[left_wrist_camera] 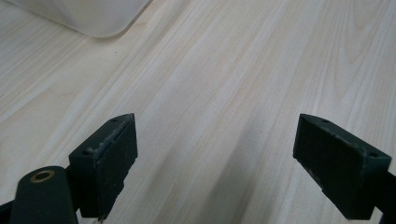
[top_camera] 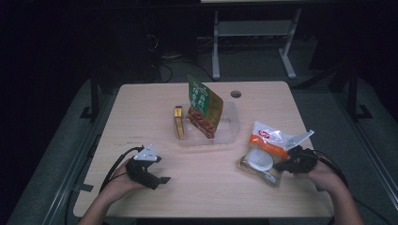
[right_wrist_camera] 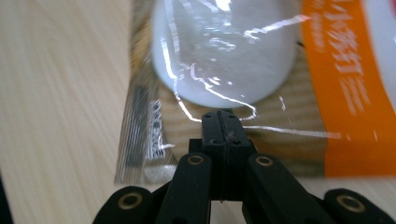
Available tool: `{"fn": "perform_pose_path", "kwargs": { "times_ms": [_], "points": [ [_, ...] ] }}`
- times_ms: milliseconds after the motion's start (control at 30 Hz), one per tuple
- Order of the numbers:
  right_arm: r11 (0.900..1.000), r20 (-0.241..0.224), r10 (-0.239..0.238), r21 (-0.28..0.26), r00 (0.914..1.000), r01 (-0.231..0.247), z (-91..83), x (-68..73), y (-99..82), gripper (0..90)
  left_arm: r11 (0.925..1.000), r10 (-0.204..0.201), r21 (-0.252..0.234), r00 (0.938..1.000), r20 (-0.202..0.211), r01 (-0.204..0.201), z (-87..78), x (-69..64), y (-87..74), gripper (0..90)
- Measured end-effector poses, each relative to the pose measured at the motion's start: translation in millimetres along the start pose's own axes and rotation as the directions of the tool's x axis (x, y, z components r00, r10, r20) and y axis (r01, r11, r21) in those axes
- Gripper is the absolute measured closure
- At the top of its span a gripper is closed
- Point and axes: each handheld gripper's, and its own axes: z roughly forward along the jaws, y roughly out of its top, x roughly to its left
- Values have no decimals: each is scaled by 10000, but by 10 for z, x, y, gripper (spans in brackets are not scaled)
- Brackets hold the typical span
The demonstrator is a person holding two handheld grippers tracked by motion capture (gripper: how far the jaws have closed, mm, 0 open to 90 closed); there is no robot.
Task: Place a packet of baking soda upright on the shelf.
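At the table's near left, the left gripper (top_camera: 157, 176) rests on the pale wooden tabletop (top_camera: 141, 108), its jaws spread wide with nothing but bare wood grain between them in the left gripper view. Toward the middle sits a shallow clear plastic tray (top_camera: 230, 129) holding a slim yellow box (top_camera: 179, 123) standing on edge and a green-and-orange snack pouch (top_camera: 204, 105) propped upright. To the right and nearer the person lies a clear plastic packet with an orange band and a round white bun inside (top_camera: 263, 152), flat on the table beside the tray's front right corner. The right gripper (top_camera: 280, 165) is clenched on the packet's near edge, its jaws pressed together over the film in the right gripper view (right_wrist_camera: 223, 123). The packet stretches away from those jaws toward the tray, which lies up and to the left. The right hand is plainly the nearer one, so any carry to the tray looks to fall to it.
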Motion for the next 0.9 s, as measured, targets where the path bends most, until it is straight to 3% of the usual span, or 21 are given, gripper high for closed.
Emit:
{"fn": "perform_pose_path", "kwargs": {
  "times_ms": [167, 300, 367, 467, 533, 700, 900],
  "points": [
    [9966, -525, -819, -97, 9953, 816, 163, 179, 177, 900, 10000, -49, -58, 10000, 21, 49, 11, -8, 0, 133],
    [9891, -655, -1470, -198, 9870, 1460, 261, 310, 300, 899, 10000, 25, -39, 10000, 37, -24, 12, -9, 6, 133],
    [9895, -494, -1383, -499, 9892, 1358, 239, 330, 351, 899, 10000, -14, -88, 10000, 21, 14, 11, -9, 6, 133],
    [9880, 250, -1082, -1078, 9938, 1103, 174, 256, 442, 899, 10000, 8, -90, 10000, 32, -8, 11, 0, 9, 133],
    [9874, 324, -1047, -1158, 9940, 1077, 196, 203, 503, 899, 9999, 2, -150, 10000, 21, -2, 15, -6, 14, 133],
    [9879, 152, -1482, -432, 9888, 1487, 348, 184, 551, 899, 9999, 10, -130, 10000, 59, -9, 14, -19, 10, 133],
    [9848, -334, -1672, -537, 9854, 1653, 377, 254, 575, 900, 9999, 56, -110, 9999, 92, -55, 20, -27, 16, 133]
  ]
}}
